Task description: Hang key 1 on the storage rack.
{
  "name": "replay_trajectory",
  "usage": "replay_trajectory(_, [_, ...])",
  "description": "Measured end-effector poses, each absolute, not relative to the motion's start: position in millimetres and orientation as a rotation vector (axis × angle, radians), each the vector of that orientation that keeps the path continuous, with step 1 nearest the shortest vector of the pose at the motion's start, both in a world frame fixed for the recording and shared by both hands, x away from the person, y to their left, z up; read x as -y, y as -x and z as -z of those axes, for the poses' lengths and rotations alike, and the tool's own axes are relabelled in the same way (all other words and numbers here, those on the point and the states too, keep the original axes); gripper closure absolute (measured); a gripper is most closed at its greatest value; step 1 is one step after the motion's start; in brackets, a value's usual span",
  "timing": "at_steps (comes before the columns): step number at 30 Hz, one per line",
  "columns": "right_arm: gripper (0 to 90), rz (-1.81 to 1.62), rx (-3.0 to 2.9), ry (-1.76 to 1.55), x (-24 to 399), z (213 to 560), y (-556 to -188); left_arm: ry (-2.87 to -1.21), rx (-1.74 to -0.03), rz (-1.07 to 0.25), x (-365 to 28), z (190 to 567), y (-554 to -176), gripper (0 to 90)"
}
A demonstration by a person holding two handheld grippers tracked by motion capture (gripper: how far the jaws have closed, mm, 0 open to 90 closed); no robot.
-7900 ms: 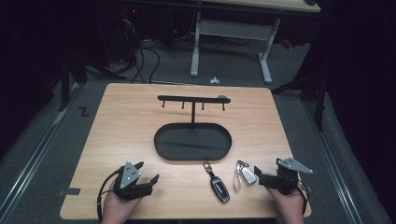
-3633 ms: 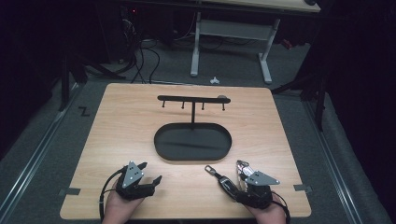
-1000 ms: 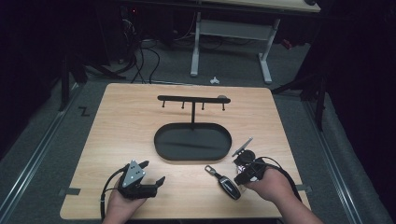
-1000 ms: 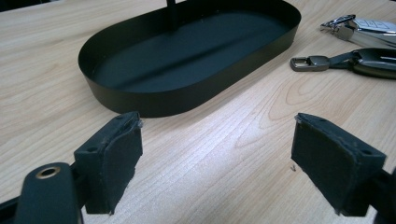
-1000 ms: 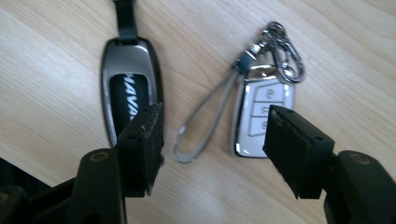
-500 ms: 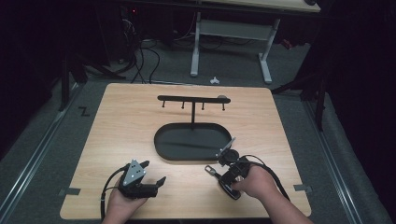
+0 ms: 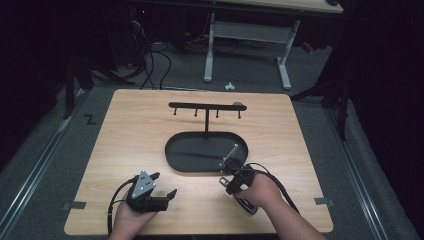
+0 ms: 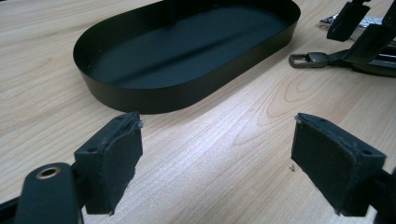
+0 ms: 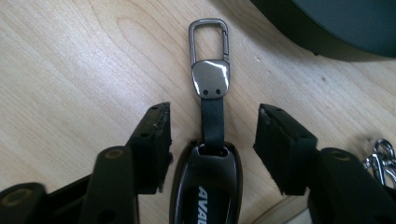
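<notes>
A black car key fob point(image 9: 205, 191) lies on the wooden table, its strap ending in a metal clip point(image 9: 208, 42) that points toward the black oval tray point(image 7: 206, 151). My right gripper point(image 9: 212, 116) is open and straddles the fob's strap end. Its jaws have just been closing, and the pads stand clear of the fob on both sides. In the high view the right gripper point(image 7: 229, 181) sits just in front of the tray, with the fob's tail point(image 7: 248, 205) showing under the hand. My left gripper point(image 7: 165, 184) rests open at the front left; its jaws have just narrowed slightly, with nothing between them.
A black hook rack point(image 7: 206, 106) rises on a post from the tray. A silver key ring point(image 9: 380, 158) lies just right of the right gripper. From the left gripper view the tray wall point(image 8: 187, 93) is close ahead, and the clip point(image 8: 308, 59) lies to the right.
The right hand has moved left and down over the key fob, toward the tray's front edge, and its jaws now flank the strap. The left gripper has stayed in place.
</notes>
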State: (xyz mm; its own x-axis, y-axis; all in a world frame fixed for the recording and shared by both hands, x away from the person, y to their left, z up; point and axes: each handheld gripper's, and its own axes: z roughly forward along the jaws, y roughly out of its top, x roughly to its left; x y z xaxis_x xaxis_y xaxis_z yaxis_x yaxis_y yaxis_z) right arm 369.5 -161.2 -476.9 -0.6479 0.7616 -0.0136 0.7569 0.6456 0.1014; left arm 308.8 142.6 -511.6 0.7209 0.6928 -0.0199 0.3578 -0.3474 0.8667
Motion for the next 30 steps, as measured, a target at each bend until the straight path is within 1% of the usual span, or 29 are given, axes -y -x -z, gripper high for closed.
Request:
replay_trajectory(2, [48.8, -0.128, -2.801, -1.322, 160, 480, -371, -1.971, -0.803, -0.441, -143, 512, -309, 17.6])
replay_trajectory(4, [52.2, -0.117, -2.804, -1.338, 160, 482, -373, -1.975, -0.802, -0.441, -143, 513, -309, 17.7])
replay_trajectory(5, [56.3, -0.108, -2.803, -1.363, 162, 483, -376, -1.979, -0.8, -0.44, -143, 513, -309, 17.9])
replay_trajectory(6, [56.3, -0.108, -2.803, -1.363, 162, 483, -376, -1.979, -0.799, -0.441, -142, 513, -309, 17.9])
replay_trajectory(8, [60.3, -0.103, -2.819, -1.367, 164, 484, -379, -1.98, -0.793, -0.442, -142, 513, -309, 18.1])
replay_trajectory(11, [62.6, -0.066, -2.842, -1.413, 165, 488, -381, -1.985, -0.79, -0.442, -142, 514, -309, 18.7])
replay_trajectory(14, [66.9, -0.043, -2.823, -1.43, 163, 488, -382, -1.986, -0.79, -0.441, -142, 514, -309, 19.1])
replay_trajectory(15, [73.9, -0.01, -2.818, -1.381, 161, 489, -381, -1.988, -0.787, -0.44, -142, 514, -308, 19.3])
replay_trajectory(16, [73.9, -0.01, -2.818, -1.381, 161, 489, -381, -1.988, -0.787, -0.44, -142, 514, -308, 19.4])
replay_trajectory(17, [77.3, 0.007, -2.821, -1.365, 160, 489, -381, -1.989, -0.787, -0.442, -142, 514, -308, 19.6])
replay_trajectory(19, [79.0, 0.008, -2.827, -1.365, 160, 489, -381, -1.989, -0.786, -0.441, -142, 514, -308, 19.7])
replay_trajectory(26, [79.3, 0.011, -2.84, -1.348, 160, 489, -382, -1.989, -0.781, -0.43, -141, 514, -308, 20.5])
replay_trajectory(30, [79.3, 0.011, -2.846, -1.329, 160, 489, -381, -1.998, -0.765, -0.429, -140, 515, -307, 23.9])
